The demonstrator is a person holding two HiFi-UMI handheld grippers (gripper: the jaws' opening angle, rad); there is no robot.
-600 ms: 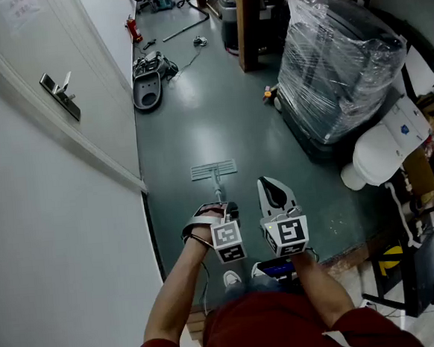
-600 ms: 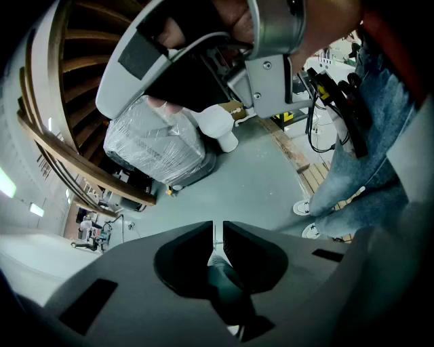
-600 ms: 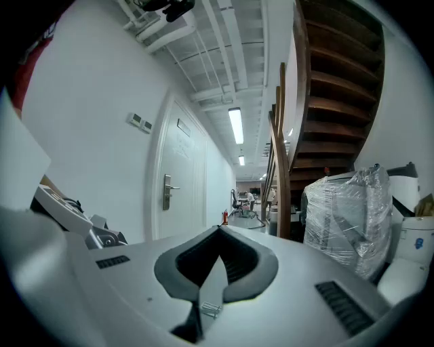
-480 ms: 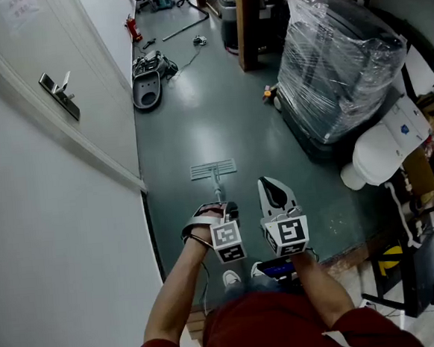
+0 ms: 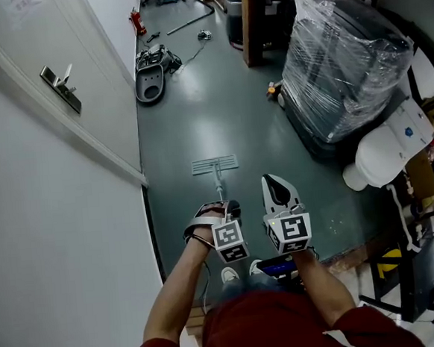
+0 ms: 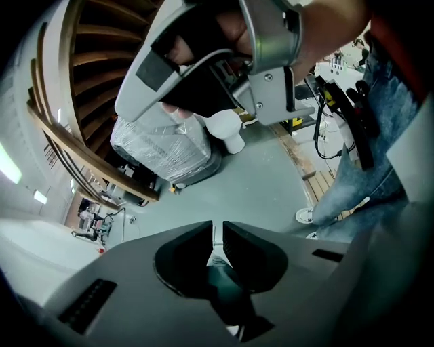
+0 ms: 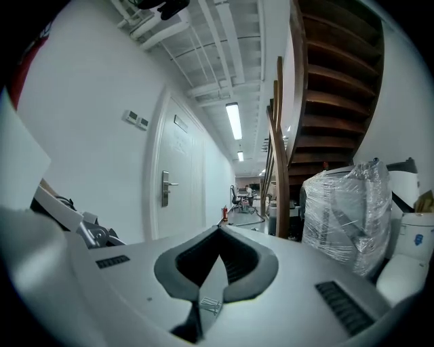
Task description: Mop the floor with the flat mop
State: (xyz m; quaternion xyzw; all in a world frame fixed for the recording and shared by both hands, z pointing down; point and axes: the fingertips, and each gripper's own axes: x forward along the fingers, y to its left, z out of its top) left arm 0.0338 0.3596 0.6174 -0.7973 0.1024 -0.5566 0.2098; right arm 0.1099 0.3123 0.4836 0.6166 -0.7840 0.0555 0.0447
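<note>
Showing two hand-held grippers [image 5: 224,205] [image 5: 273,179], one flat mop [image 5: 214,165]

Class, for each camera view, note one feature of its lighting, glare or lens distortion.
Head view: dim, with a soft sheen on the floor and glints on the plastic-wrapped load. Left gripper view: fisheye bends the staircase; corners go black. Right gripper view: the ceiling light blows out; walls bow.

A dull grey-green floor [image 5: 220,124] runs down a corridor beside a white wall [image 5: 59,256] with a door [image 5: 81,60] (lever handle [image 5: 61,88] on it). On the right, a plastic-wrapped stack [image 5: 346,61] stands near wooden stairs [image 7: 332,74]. A ceiling strip light [image 7: 234,120] glows.
</note>
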